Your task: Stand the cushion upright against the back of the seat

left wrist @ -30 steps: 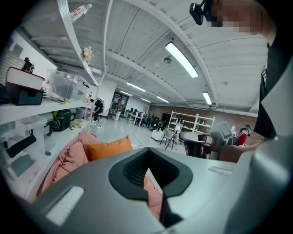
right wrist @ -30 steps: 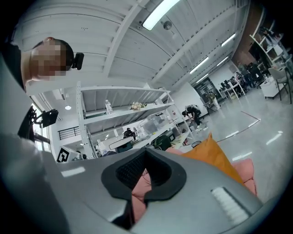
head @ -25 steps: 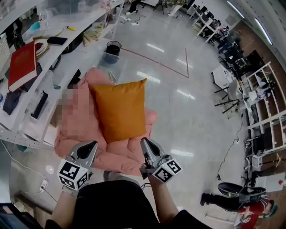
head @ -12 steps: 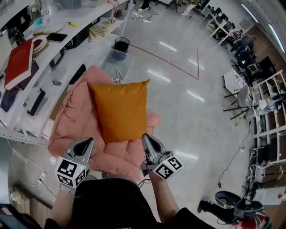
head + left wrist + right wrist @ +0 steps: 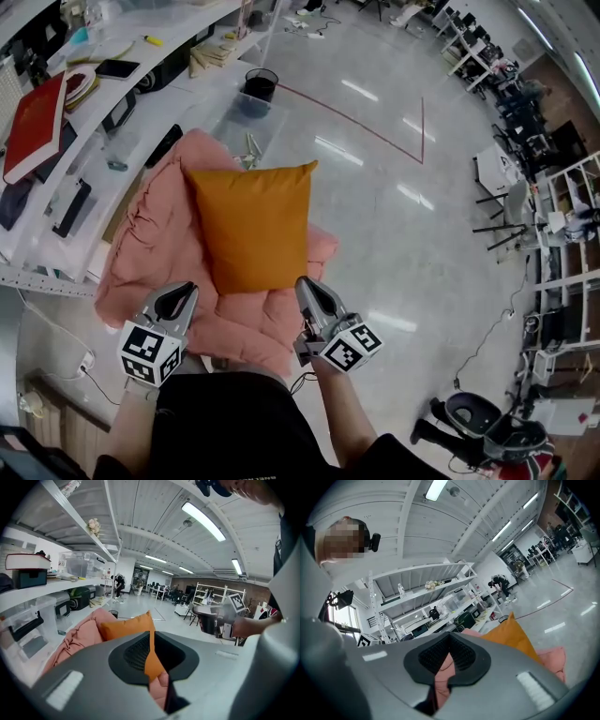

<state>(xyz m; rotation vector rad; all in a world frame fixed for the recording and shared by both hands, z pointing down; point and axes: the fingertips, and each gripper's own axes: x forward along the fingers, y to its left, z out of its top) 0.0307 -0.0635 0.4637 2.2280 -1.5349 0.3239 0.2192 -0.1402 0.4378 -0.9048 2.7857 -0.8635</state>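
- I am holding the left gripper (image 5: 180, 296) low in front of me, over the front edge of the pink seat (image 5: 141, 239). Its jaws are clenched to a thin slit and are gripping nothing.
- In the left gripper view, that gripper (image 5: 151, 641) is pointing at the orange cushion (image 5: 129, 626), which is showing through the slit but lying beyond the tips.
- I am holding the right gripper (image 5: 307, 289) alongside, just beside the cushion's near right corner. Its jaws are clenched too, with nothing in them.
- In the right gripper view, the right gripper (image 5: 450, 645) is showing only pink seat fabric (image 5: 440, 679) through its slit, and the cushion (image 5: 511, 639) is rising off to the right.
- The orange cushion (image 5: 251, 230) is sitting in the middle of the seat between my two grippers. It is leaning back against the seat's raised back with its top corners up.
- The seat is standing on the glossy grey floor (image 5: 394, 244), close beside a white shelf (image 5: 56, 202).
- The shelf is carrying a red book (image 5: 33, 127) and a dark phone (image 5: 117, 67).
- Past the seat, a clear plastic box (image 5: 242, 117) and a black bin (image 5: 261, 84) are standing on the floor.
- A red line (image 5: 366, 122) is running across the floor beyond them.
- White racks (image 5: 572, 216) are standing at the far right.
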